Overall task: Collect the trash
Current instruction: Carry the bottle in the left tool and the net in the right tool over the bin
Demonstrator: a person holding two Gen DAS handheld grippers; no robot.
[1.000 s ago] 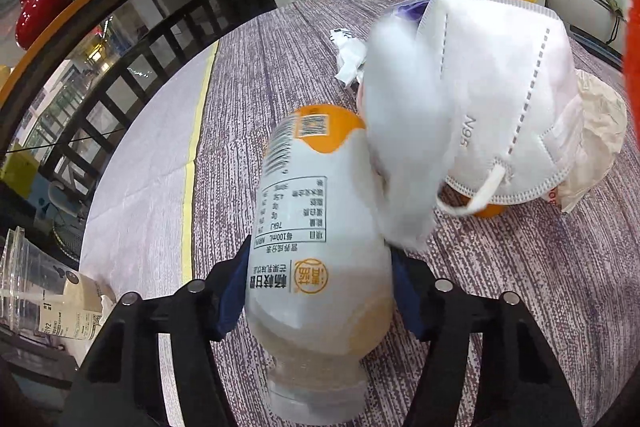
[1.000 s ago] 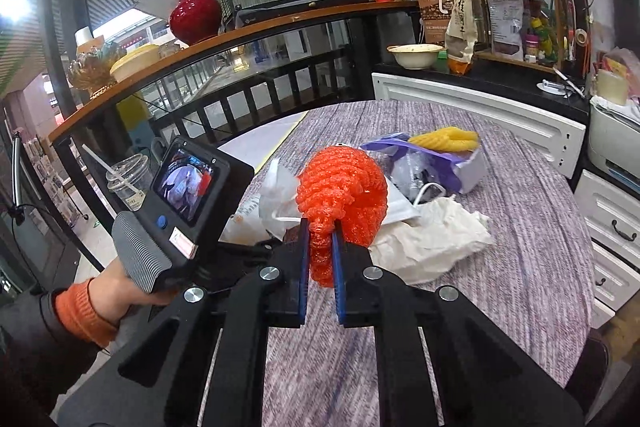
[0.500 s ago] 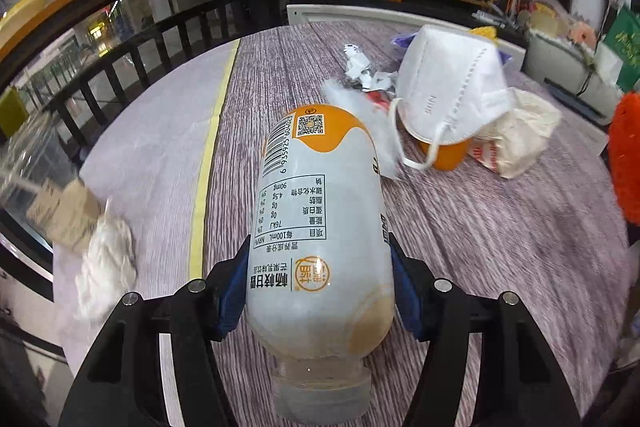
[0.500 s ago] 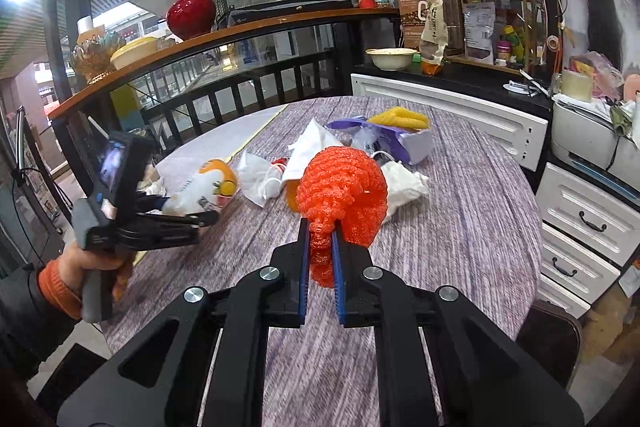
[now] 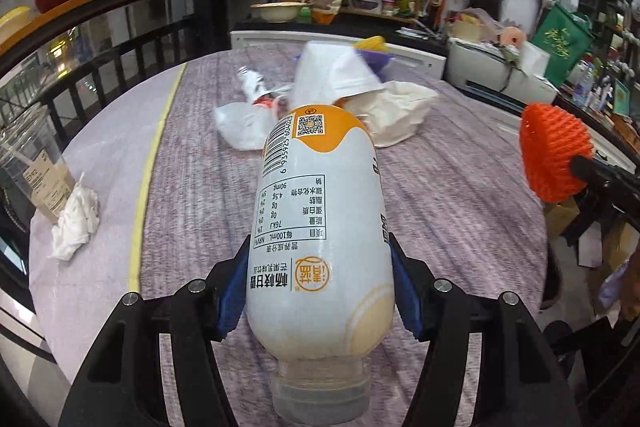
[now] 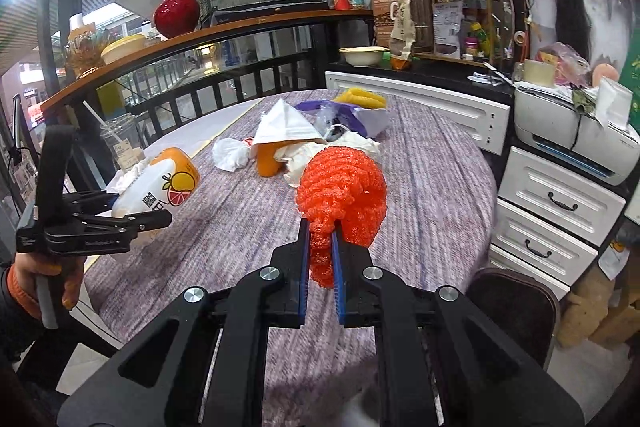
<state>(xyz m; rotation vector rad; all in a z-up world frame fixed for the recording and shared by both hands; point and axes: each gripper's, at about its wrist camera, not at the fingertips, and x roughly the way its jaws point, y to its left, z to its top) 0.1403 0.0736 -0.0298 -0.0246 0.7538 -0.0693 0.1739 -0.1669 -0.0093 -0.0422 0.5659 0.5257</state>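
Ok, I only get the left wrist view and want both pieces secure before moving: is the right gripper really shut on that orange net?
Observer: Yes. The right gripper is shut on the net, its fingers pinching the narrow tail; the bulk sticks out past the tips.
Operator: How does my bottle look from outside?
Observer: The left gripper holds the bottle roughly level above the table edge, its fruit print facing the right camera.
Operator: What's that orange sliver under the mask?
Observer: A rounded orange thing, with the mask tented over its top. I can't tell what it is.
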